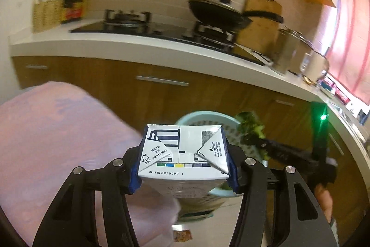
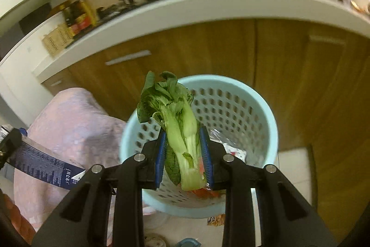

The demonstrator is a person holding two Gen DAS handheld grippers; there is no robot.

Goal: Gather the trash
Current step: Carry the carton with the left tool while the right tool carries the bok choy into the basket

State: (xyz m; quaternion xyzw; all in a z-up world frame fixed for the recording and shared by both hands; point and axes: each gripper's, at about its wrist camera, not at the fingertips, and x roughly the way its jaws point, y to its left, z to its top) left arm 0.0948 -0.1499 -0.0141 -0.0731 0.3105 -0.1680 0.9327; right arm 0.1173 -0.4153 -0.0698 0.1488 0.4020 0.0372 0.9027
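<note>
Ahead of the grippers, wooden cabinets (image 1: 161,94) are running under a white counter (image 1: 138,43); a red curtain (image 1: 349,38) is glowing at right.

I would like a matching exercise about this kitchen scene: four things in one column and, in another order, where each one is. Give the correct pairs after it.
Things:
1. milk carton
2. bok choy
3. frying pan
4. light blue basket

Places:
A. on the stove burner, on the counter
B. clamped in the left gripper
C. on the floor, in front of the wooden cabinets
D. clamped in the right gripper, above the basket

Pairs: 1-B, 2-D, 3-A, 4-C
</note>
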